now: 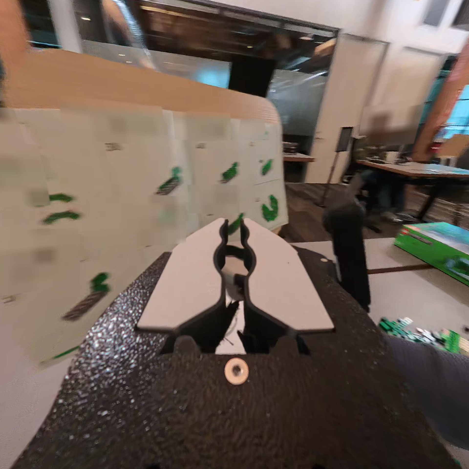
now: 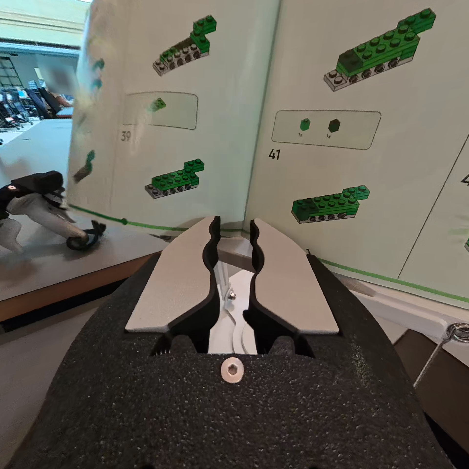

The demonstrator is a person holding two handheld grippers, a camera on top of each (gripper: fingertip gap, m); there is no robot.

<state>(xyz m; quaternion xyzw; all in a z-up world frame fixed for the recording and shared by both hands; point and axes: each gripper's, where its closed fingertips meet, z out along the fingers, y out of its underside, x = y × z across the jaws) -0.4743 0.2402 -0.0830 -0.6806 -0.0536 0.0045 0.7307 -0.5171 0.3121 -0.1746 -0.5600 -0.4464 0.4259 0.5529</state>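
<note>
Instruction booklet (image 2: 330,157) fills upper frame, open, upright; right gripper (image 2: 234,223) parted, empty, just below it. Left gripper (image 1: 234,224) nearly closed, empty.

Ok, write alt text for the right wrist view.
The right gripper, grey fingers slightly parted and holding nothing, points at the fold of an upright pale green building-brick instruction booklet showing green brick models. The other gripper rests on the grey table at far left.
</note>
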